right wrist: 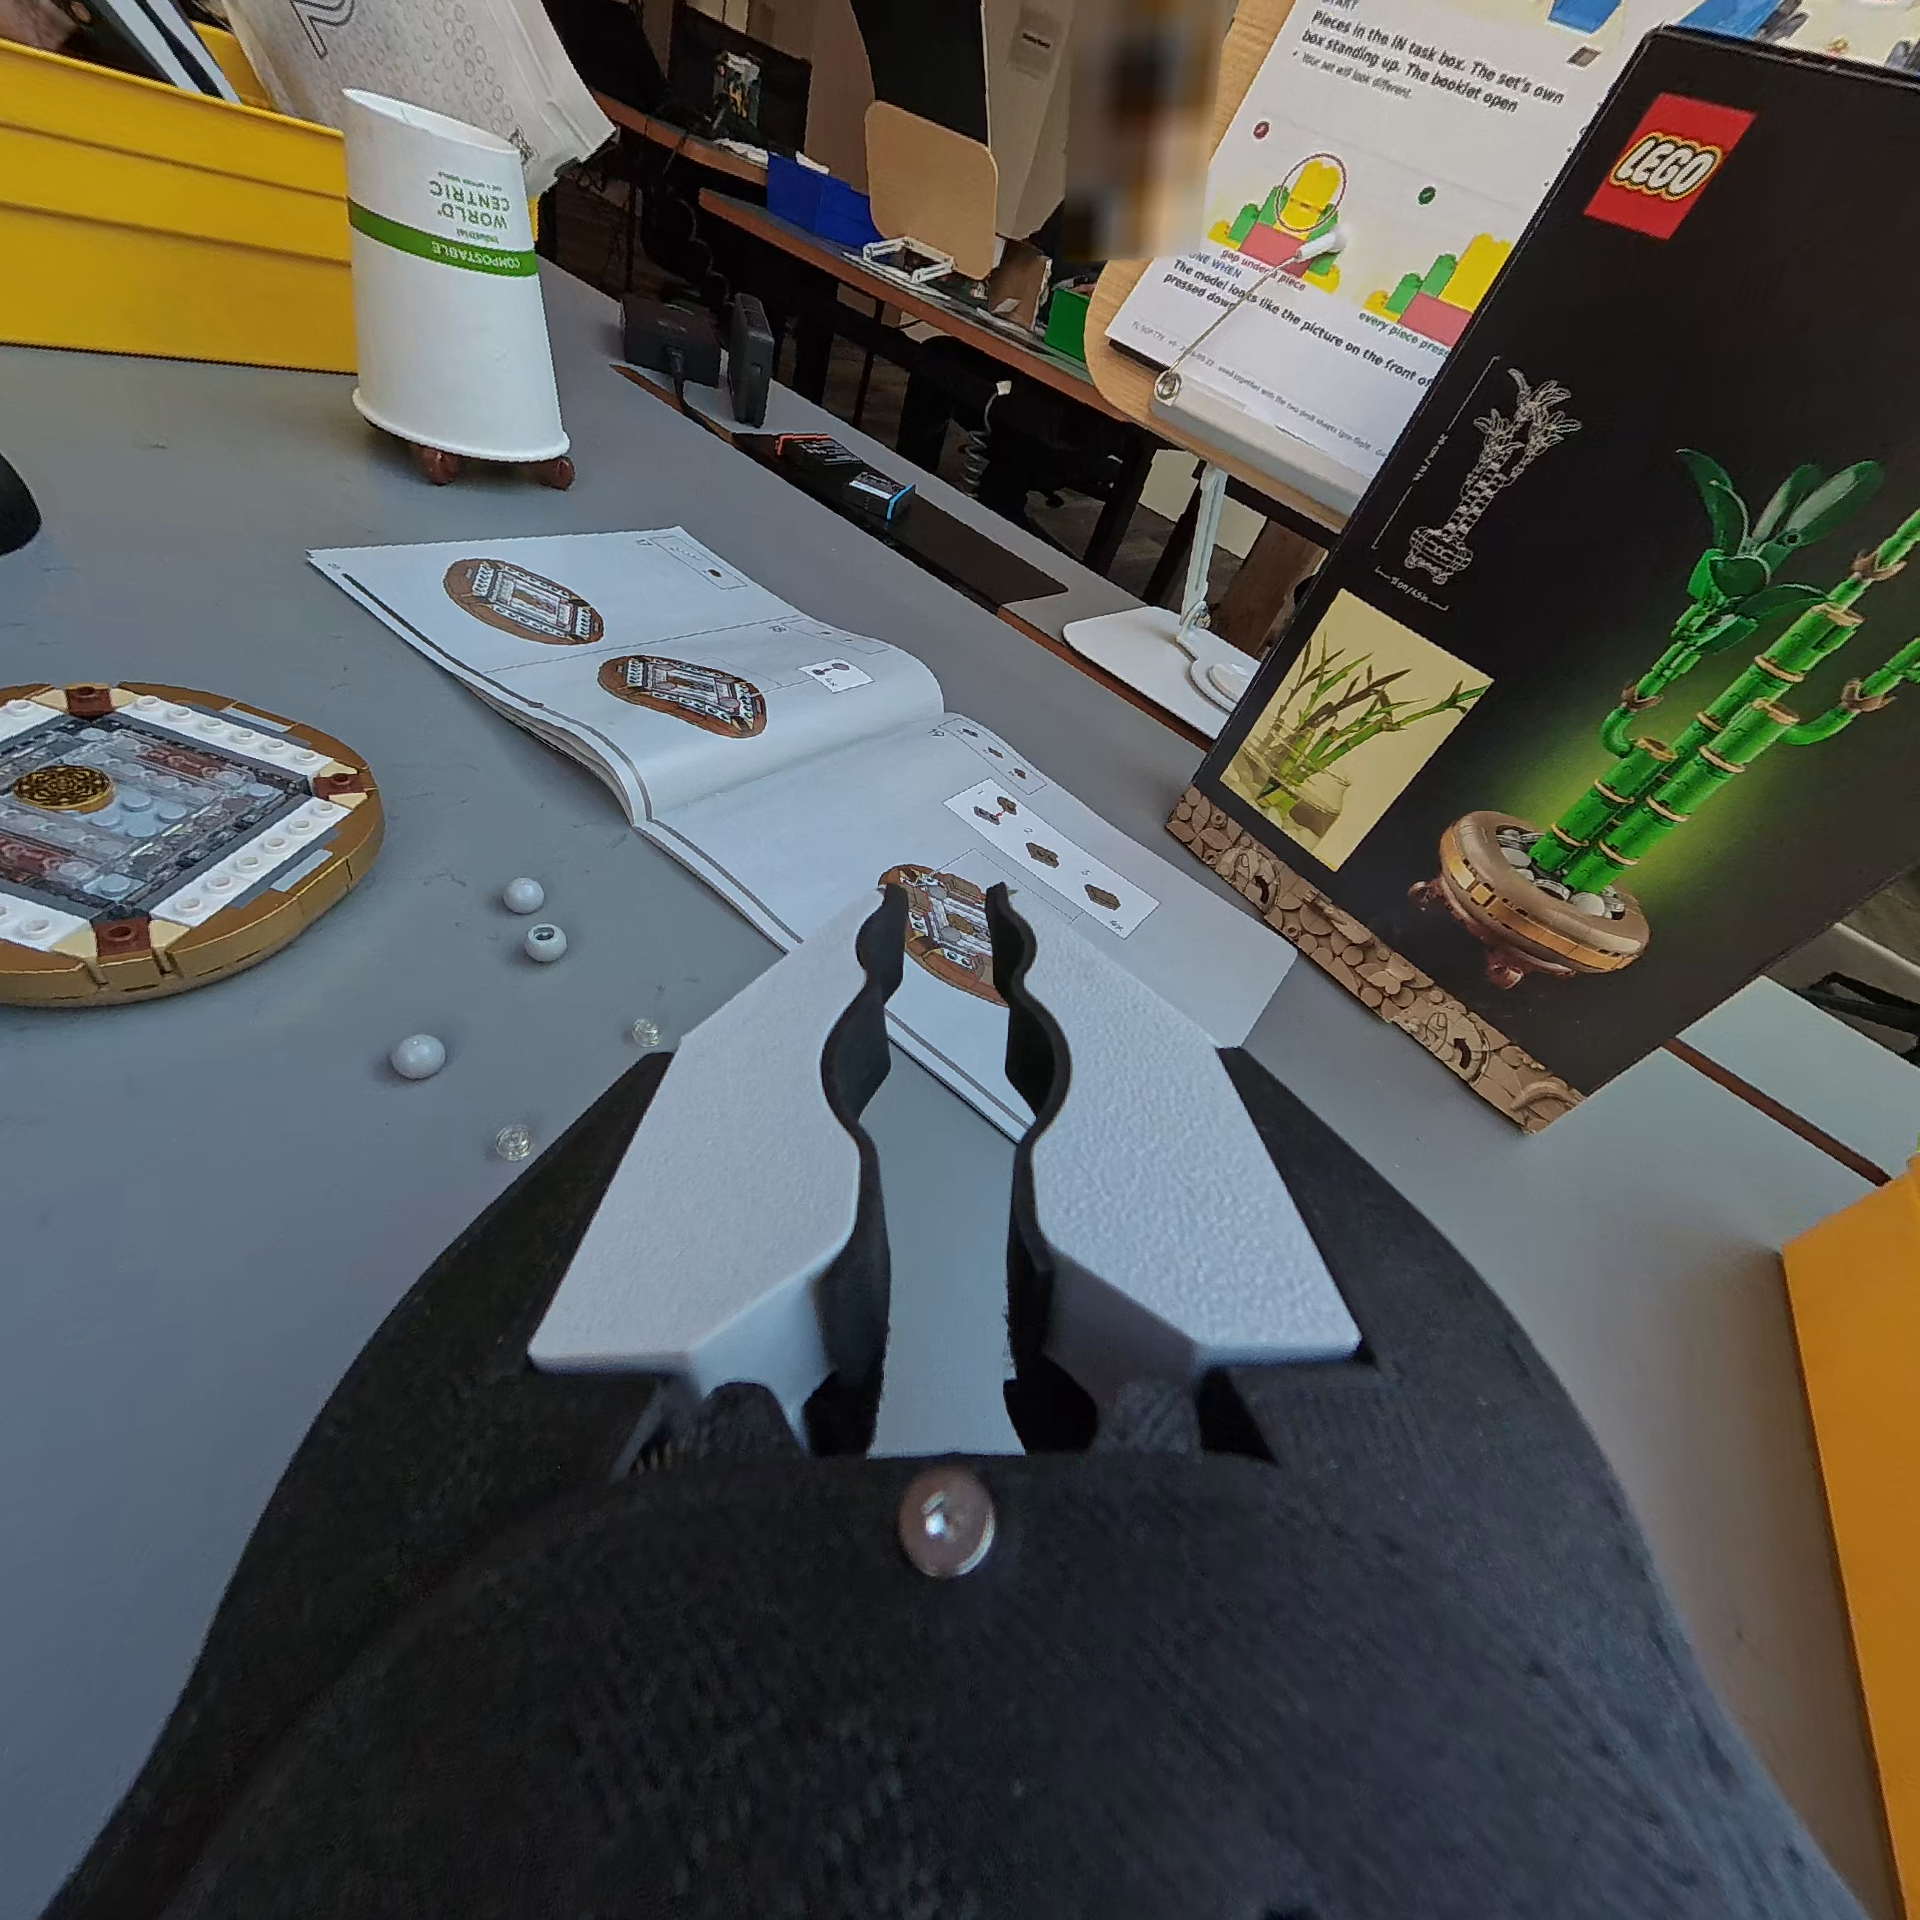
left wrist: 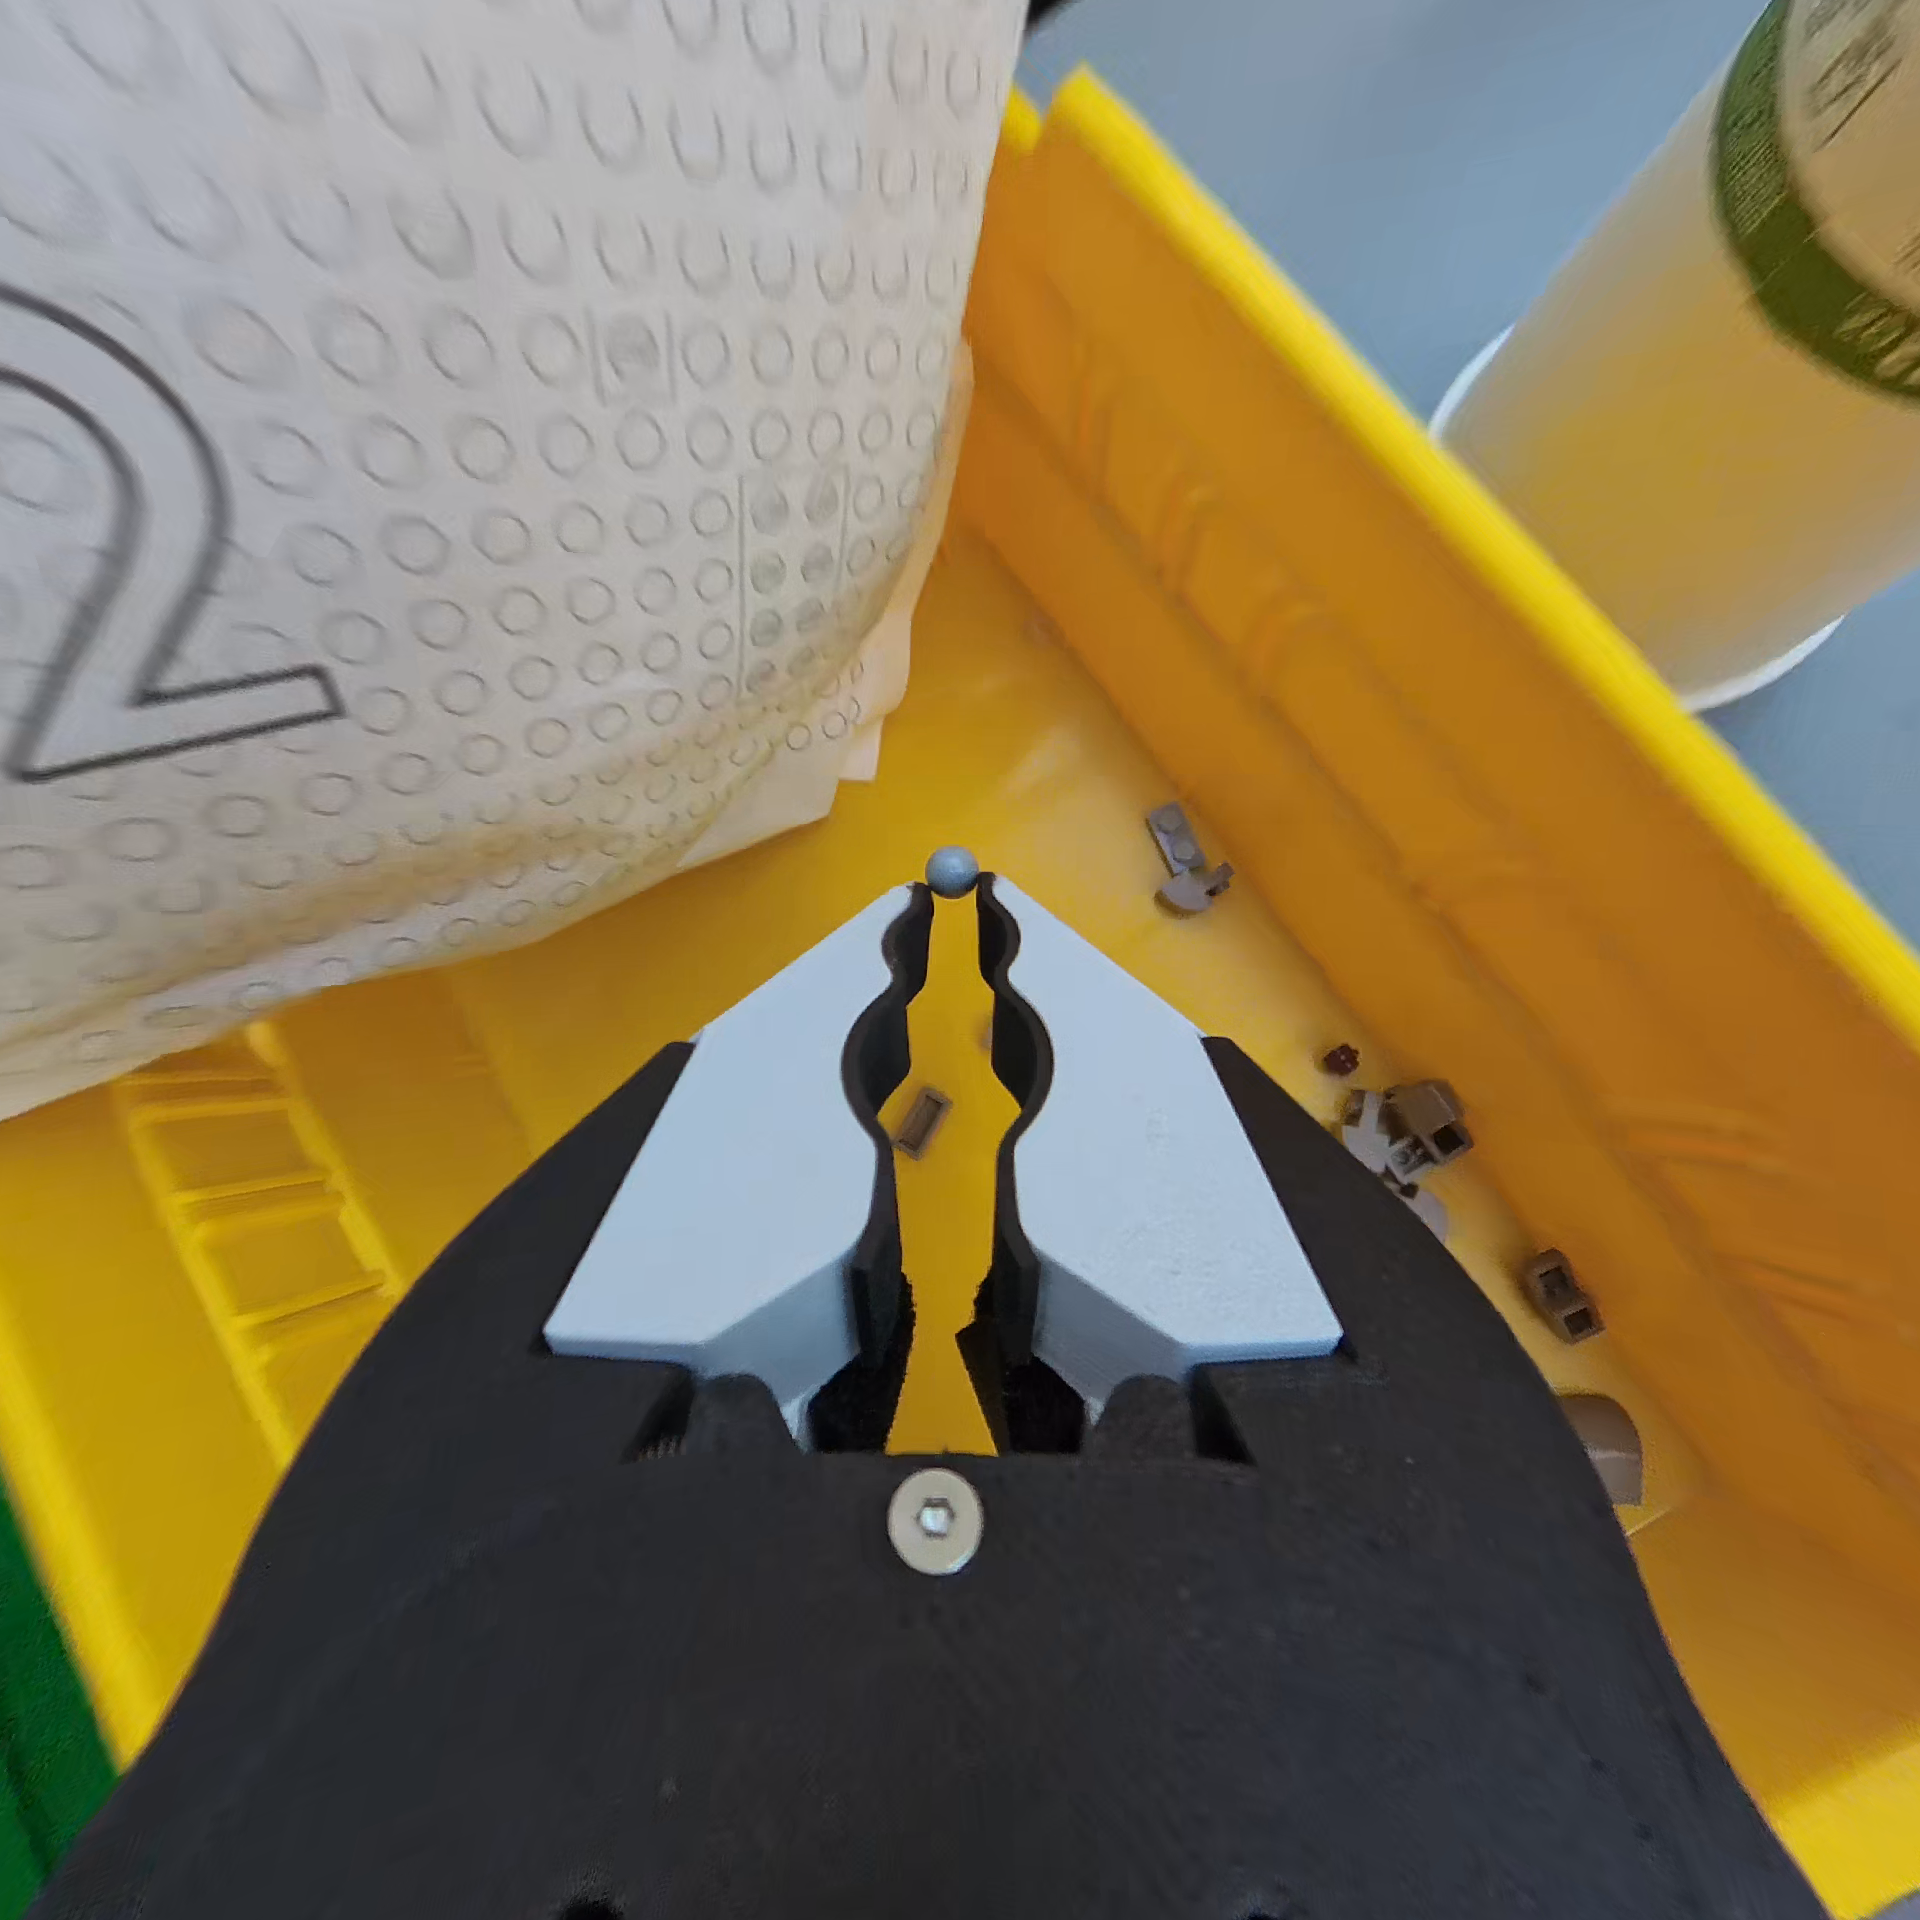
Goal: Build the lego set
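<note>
Currently: part-fetch step. Left tool [left wrist: 954, 891] sits inside the yellow bin [left wrist: 1299, 436], tips pinching a small grey ball piece [left wrist: 953, 871]; only the very tips close on it, the gap behind them is bare. A white paper parts bag [left wrist: 468, 416] lies in the bin just beyond the tips, nearly touching the ball. Loose grey-brown pieces [left wrist: 1408, 1127] are scattered along the bin floor on the tool's far-right side, near the bin wall.

Right tool [right wrist: 943, 904] hovers over the desk [right wrist: 260, 1299], spread, holding nothing.

The build, a round tan-rimmed base plate [right wrist: 156, 842] with white and clear studs, rests on the desk. Beside the base, toward the right tool: three white ball pieces [right wrist: 523, 895] and two small clear studs [right wrist: 511, 1141], all loose. Past the base lies the open instruction booklet [right wrist: 727, 727]; beyond the booklet, the set box [right wrist: 1610, 623] stands upright. Behind the base, an upturned paper cup [right wrist: 452, 281] covers some brown pieces.

Judgement: ball is to go from bin to base. Grip is marginal, on a round part; next move needs a slow lift clear of the bag with steady squeeze, else it may pop out.

Room: grey desk top, smooth; more tables, a clip-stand with an instruction sheet [right wrist: 1351, 239] behind.
</note>
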Motion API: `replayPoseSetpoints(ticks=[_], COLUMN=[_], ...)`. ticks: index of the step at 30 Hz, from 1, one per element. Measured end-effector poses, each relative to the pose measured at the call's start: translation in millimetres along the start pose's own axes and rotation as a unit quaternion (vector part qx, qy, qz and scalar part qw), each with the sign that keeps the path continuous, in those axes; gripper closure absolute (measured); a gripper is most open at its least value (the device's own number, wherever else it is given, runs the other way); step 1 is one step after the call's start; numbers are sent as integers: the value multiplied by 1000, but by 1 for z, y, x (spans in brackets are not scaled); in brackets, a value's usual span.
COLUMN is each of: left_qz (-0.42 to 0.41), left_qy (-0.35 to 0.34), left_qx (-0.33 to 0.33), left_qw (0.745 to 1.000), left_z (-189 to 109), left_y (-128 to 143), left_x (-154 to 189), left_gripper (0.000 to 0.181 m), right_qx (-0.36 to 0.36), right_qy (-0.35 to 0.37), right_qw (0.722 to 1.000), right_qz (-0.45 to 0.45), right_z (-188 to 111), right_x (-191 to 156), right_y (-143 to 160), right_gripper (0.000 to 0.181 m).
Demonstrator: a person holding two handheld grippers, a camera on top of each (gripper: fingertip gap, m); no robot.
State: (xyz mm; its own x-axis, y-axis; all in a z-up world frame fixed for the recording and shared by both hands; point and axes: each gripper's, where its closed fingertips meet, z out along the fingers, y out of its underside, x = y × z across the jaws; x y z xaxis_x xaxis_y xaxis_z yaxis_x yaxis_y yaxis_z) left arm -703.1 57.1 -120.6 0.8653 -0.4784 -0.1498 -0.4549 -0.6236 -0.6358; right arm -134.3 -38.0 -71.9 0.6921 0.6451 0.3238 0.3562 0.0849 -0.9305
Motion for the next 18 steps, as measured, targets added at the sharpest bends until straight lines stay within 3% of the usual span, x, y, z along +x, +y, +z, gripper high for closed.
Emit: replayPoseSetpoints(ticks=[4,8,12,18], left_qz=[36,98,112,120], left_qy=[-93,-209,-245,-280], left_qx=[105,174,172,192], left_qw=[989,957,948,933], left_z=[-65,-127,-141,-139], left_y=[-58,-118,-152,-192], left_x=[14,62,115,166], left_gripper=[175,175,175,176], right_qx=[0,-3,-3,7], right_qy=[-2,-6,-10,-15], right_qw=[1000,1000,1000,1000], right_qz=[0,-4,-3,-6], right_z=[0,1,1,-1], right_x=[-1,-2,-3,-5], right_y=[0,0,0,-2], right_gripper=[167,167,167,167])
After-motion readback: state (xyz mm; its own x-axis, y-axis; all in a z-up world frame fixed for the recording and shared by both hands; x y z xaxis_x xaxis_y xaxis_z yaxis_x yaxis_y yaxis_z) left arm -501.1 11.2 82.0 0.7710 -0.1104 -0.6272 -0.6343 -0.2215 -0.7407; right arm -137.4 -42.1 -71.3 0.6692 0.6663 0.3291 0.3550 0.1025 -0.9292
